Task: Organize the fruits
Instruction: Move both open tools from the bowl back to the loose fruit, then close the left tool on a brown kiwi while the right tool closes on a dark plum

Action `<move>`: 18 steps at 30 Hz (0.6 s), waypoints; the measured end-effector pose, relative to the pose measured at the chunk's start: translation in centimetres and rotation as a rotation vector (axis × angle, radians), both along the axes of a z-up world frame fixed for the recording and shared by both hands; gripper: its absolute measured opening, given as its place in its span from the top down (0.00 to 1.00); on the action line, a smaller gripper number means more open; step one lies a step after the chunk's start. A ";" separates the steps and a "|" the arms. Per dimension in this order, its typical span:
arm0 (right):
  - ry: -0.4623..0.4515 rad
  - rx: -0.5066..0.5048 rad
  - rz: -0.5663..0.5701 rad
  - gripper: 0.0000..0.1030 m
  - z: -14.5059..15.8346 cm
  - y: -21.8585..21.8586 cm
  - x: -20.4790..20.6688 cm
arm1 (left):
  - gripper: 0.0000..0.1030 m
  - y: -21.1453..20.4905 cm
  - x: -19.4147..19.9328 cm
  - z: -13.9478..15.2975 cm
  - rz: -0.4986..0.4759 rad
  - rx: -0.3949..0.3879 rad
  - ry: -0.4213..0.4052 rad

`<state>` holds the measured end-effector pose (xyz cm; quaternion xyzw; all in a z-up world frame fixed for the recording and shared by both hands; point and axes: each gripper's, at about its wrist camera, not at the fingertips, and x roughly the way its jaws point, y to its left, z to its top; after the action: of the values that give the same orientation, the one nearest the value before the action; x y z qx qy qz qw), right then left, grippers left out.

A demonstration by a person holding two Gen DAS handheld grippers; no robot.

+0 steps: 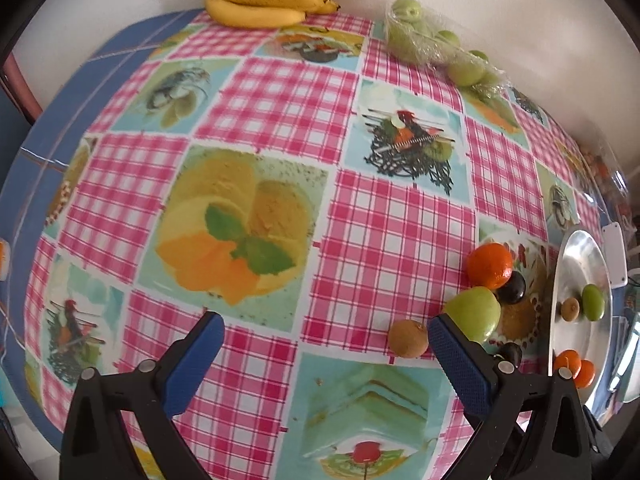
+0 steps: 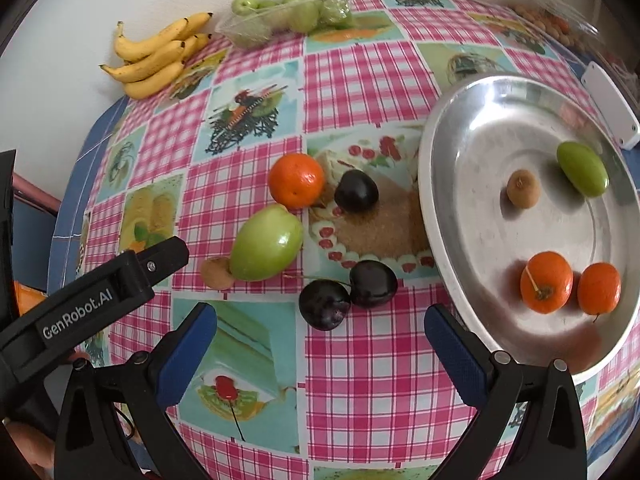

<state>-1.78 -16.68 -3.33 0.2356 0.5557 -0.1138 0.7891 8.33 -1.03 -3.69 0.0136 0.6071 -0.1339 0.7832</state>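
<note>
- Surface [image 2: 352,364]: covered by a pink-checked oilcloth with printed dessert panels; loose fruit lies at its centre.
- Round shiny metal plate [image 2: 448,128]: right of the loose fruit; it holds two small oranges, one brown kiwi-like fruit and one oblong green fruit.
- Loose group, left of the plate: round orange mandarin [image 2: 296,179], dark purple plum [image 2: 356,191], large smooth green fruit [image 2: 266,249] touching a small brown fuzzy fruit [image 2: 216,273], and a pair of dark cherries [image 2: 348,294] joined by stems.
- Right tool [image 2: 320,344]: jaws wide apart, holding nothing, just near of the cherries.
- Left tool [image 1: 326,354]: jaws wide apart, empty, over bare cloth; the loose fruit lies to its right.
- Handling, judged: the cherries are light, glossy and easily bruised; close gently across one cherry's widest part, not the stems.
- Far edge: yellow banana bunch [image 2: 156,58] and a clear packet of green fruits [image 2: 288,12], untouched.
</note>
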 end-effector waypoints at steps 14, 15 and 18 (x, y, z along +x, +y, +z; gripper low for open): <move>0.039 -0.020 0.004 0.21 -1.5 0.4 1.2 | 0.37 -1.5 -0.4 -0.9 -0.056 -0.083 0.074; 0.041 -0.019 0.004 0.25 -1.5 0.4 1.2 | 0.43 -1.5 -0.4 -0.9 -0.059 -0.104 0.083; 0.046 -0.024 0.002 0.31 -1.7 0.4 1.2 | 0.59 -1.8 -0.3 -1.0 -0.066 -0.158 0.111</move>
<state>-0.61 -16.27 -5.00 0.2227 0.5726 -0.1252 0.7790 7.98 -2.80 -4.68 -0.0359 0.6361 -0.2077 0.7423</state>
